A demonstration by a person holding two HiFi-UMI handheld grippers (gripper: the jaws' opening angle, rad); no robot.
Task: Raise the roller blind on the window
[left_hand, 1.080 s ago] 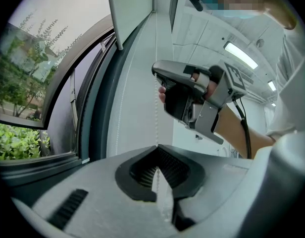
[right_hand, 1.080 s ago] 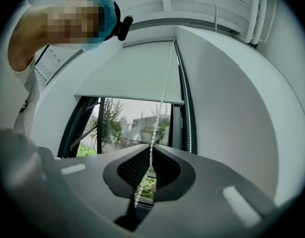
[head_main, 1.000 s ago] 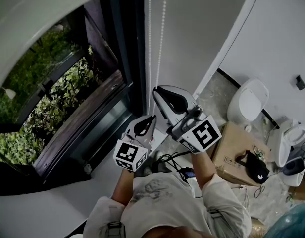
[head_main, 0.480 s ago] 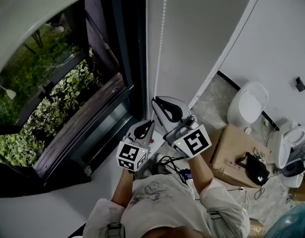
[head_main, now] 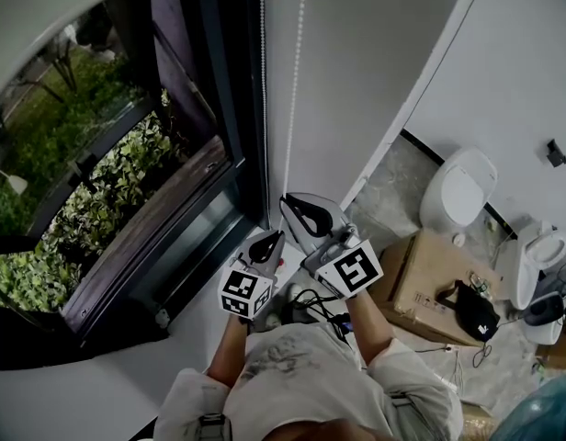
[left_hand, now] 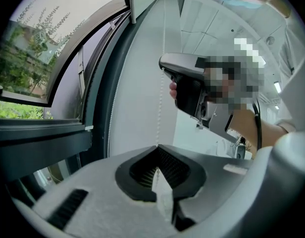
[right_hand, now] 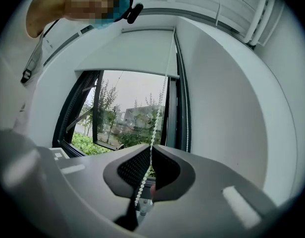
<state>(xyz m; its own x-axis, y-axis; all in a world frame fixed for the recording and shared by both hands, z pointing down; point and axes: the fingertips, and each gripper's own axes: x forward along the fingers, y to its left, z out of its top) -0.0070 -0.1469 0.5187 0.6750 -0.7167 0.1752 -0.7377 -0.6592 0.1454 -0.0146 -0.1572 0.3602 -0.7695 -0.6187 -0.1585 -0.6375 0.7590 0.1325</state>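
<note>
The white roller blind (right_hand: 128, 49) covers the upper part of the window, and its bottom bar (right_hand: 127, 72) hangs above open glass. A white bead chain (head_main: 295, 81) drops beside the dark window frame (head_main: 230, 108). My right gripper (head_main: 285, 200) is shut on this chain (right_hand: 153, 128), which runs up from its jaws to the blind's right end. Just below and to the left, my left gripper (head_main: 279, 235) is shut on the same strand (left_hand: 160, 113), under the right gripper (left_hand: 165, 67). The chain's second strand (head_main: 262, 81) hangs free along the frame.
A white wall (head_main: 375, 72) stands right of the window. On the floor are a cardboard box (head_main: 430, 278) with a black bag (head_main: 473, 312), white toilet seats (head_main: 462, 186) and cables (head_main: 311, 303). The dark sill (head_main: 145, 223) and garden plants (head_main: 72, 237) lie to the left.
Both grippers have come downward along the chain, the right one further, still shut on it. More of the window shows at the top of the head view.
</note>
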